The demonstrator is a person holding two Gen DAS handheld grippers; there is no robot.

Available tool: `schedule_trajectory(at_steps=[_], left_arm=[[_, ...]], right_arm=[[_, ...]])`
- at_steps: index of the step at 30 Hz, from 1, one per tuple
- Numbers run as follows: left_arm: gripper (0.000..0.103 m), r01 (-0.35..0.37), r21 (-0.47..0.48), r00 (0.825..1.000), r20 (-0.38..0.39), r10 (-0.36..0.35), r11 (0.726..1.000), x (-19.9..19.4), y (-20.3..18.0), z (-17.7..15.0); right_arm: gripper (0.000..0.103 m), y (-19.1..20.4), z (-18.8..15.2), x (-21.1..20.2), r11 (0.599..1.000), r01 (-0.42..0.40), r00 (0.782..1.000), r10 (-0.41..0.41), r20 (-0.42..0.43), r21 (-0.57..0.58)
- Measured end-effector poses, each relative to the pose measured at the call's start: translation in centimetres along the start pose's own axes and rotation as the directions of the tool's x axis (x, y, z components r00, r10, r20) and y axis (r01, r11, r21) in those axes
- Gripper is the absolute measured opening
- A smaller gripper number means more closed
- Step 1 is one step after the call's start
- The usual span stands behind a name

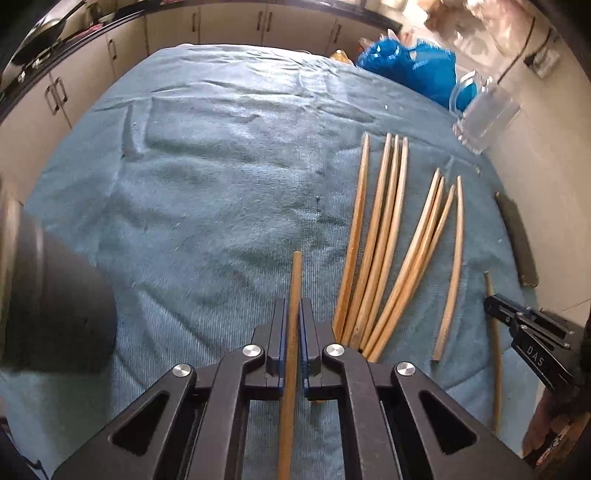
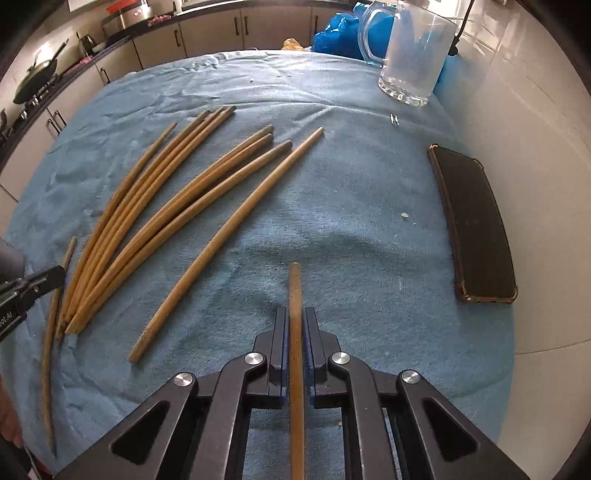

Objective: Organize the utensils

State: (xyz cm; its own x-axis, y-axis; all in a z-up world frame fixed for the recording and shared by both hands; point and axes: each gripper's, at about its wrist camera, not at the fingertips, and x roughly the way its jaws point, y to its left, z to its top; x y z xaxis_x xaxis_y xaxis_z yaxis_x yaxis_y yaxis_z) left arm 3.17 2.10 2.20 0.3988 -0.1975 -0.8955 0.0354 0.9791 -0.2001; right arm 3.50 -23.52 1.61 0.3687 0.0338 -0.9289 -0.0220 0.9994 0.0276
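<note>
Eight wooden chopsticks (image 2: 173,206) are laid loosely fanned on the blue towel. One further chopstick (image 1: 291,332) is clamped lengthwise, as is another chopstick (image 2: 296,350).

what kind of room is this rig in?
Most likely a home kitchen: a run of cabinets under a dark counter, a wok on a hob, and wooden chopsticks spread on a blue towel beside a glass mug.

The left hand-held gripper (image 1: 294,314) is clamped on one chopstick (image 1: 291,369) above a blue towel (image 1: 203,184). Eight loose chopsticks (image 1: 391,251) fan out at 2 o'clock. The right hand-held gripper (image 1: 496,308), at 3 o'clock, grips another stick (image 1: 496,369). A glass mug (image 1: 484,114) stands at 1 o'clock.
</note>
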Motion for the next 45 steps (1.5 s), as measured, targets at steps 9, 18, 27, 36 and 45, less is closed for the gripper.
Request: schedule_trajectory(at_steps=[9,18,27,36,45], left_arm=[[0.005,0.048,0.062,0.977,0.202,-0.060,0.997,-8.1,-1.0,-3.6],[0.005,-0.028,0.129,0.936,0.352,-0.019,0.991,-13.3,-3.0,-7.1],[0.005,-0.053,0.178,0.899,0.436,-0.031,0.983,-17.1,-3.8,-9.8],[0.005,-0.007,0.172,0.877,0.473,-0.076,0.985,-19.8,-3.0,-10.9],[0.005,0.026,0.174,0.840,0.530,-0.116,0.984,-23.1,-1.0,-10.7]], right_arm=[[0.007,0.5,-3.8,-7.4,0.994,-0.110,0.960,0.107,0.259,-0.001],[0.007,2.8,-7.5,-13.2,0.990,-0.140,0.899,0.142,0.415,-0.037],[0.007,4.6,-9.9,-17.4,0.986,-0.153,0.855,0.168,0.491,-0.071],[0.007,6.2,-10.7,-20.2,0.980,-0.178,0.813,0.197,0.548,-0.089],[0.007,7.8,-9.5,-21.5,0.965,-0.246,0.765,0.248,0.595,-0.087]])
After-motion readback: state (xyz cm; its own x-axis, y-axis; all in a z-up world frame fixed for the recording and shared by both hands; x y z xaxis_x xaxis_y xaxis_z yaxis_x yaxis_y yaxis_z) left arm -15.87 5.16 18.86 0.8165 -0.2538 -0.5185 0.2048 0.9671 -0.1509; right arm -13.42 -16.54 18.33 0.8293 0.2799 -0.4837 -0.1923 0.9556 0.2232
